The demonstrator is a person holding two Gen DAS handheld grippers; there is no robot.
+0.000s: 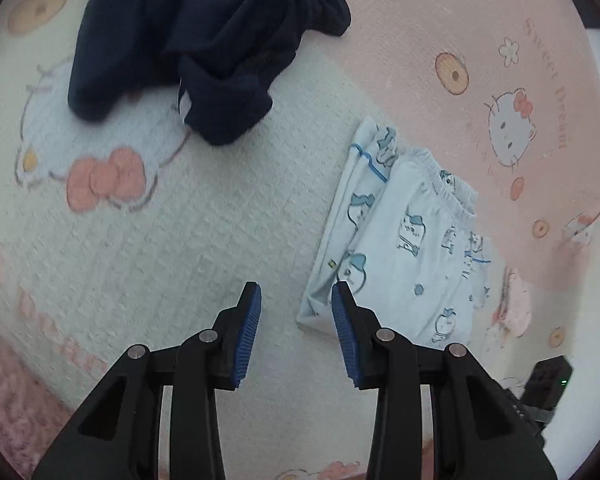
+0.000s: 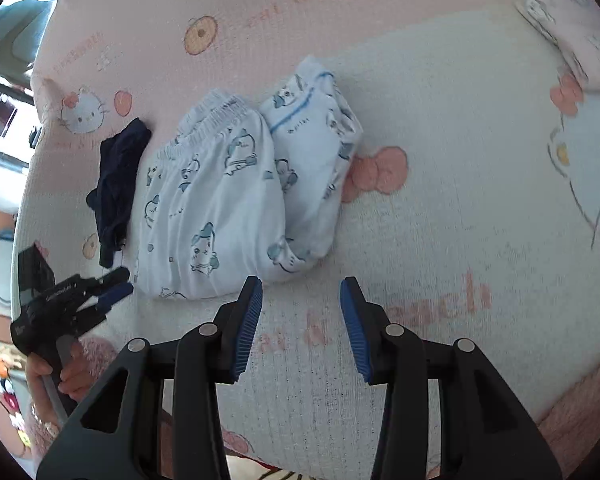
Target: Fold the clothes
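Both the left gripper and right gripper gape wide, holding nothing. Two pale printed garments lie folded on the blanket; a dark garment sits crumpled at eleven o'clock in the left view. It looks soft and light, likely floppy; pinch a hem or corner.

navy garment | pale-blue cartoon-print pyjamas | pink-cream cat-print blanket — blue gripper pads

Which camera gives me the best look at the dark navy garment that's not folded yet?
The left wrist view: the dark navy garment lies crumpled, large and unobstructed on the blanket. The right wrist view shows it only as a small, narrow strip beside the folded light-blue pajamas.
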